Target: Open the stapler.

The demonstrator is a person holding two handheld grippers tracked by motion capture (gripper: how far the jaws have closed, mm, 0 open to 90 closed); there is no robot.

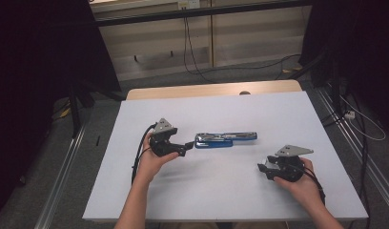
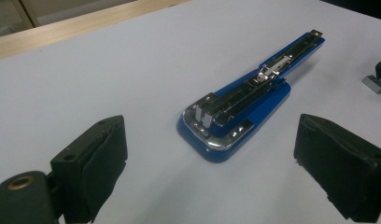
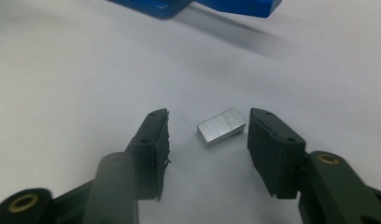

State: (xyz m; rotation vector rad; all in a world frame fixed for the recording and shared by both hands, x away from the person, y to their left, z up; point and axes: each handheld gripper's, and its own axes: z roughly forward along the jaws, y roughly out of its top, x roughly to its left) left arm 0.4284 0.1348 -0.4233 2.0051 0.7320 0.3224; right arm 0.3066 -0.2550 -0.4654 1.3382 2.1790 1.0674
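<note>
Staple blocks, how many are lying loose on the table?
1. The staple block lies on the white table between the right gripper jaws, untouched, a little way from the opened blue stapler.

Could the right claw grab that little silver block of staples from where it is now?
Probably yes. The staple block lies flat on the white table between the right claw's open jaws, with a small gap on each side and nothing in between. Closing should pinch it.
</note>
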